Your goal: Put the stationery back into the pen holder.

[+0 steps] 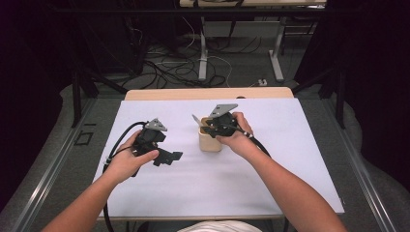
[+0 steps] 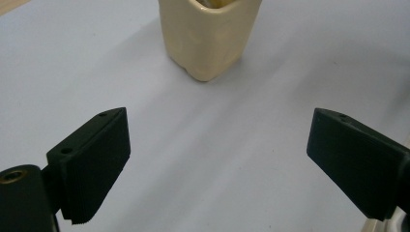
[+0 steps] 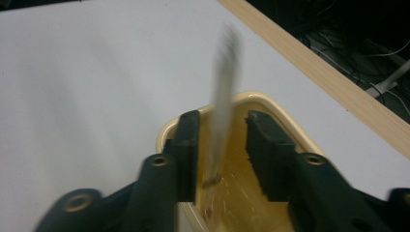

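Both my right gripper's [image 3: 220,154] jaws hang slightly parted over the cream cup [image 3: 270,111], blurred utensil [image 3: 223,92] loose between; left gripper [image 2: 217,164] beside the cup, wide open, empty.

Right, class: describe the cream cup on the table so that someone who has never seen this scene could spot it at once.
Start at the white table top with the wooden strip along its far edge. Near the middle, under the right hand-held gripper, stands a small cup. It is glossy cream with rounded, squarish walls, and a thin pale utensil, blurred, sticks up out of it; it is the sole vessel on the table.
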Demonstrator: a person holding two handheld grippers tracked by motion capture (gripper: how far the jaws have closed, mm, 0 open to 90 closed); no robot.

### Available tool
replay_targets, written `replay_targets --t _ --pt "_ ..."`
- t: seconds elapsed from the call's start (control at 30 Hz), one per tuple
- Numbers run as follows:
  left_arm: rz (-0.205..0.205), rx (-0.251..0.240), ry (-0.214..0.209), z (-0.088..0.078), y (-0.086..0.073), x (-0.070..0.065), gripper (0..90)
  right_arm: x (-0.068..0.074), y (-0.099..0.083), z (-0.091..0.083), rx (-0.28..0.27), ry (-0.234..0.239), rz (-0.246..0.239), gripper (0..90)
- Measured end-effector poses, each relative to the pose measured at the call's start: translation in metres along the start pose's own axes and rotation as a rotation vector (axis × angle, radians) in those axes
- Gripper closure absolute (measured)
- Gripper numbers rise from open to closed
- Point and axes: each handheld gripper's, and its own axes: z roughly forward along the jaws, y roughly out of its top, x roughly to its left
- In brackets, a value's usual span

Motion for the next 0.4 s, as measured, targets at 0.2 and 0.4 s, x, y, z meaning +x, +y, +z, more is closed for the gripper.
replay_targets --t 0.2,0.4 --pt "-0.004 -0.004 -0.003 -0.003 0.0 0.002 8.1 -0.001 0.0 -0.015 -0.047 -0.026 0.032 37.9" --pt "-0.016 -0.031 0.004 -0.005 -0.004 0.005 8.1 0.002 -0.006 -0.039 -0.072 -0.068 0.044 23.9"
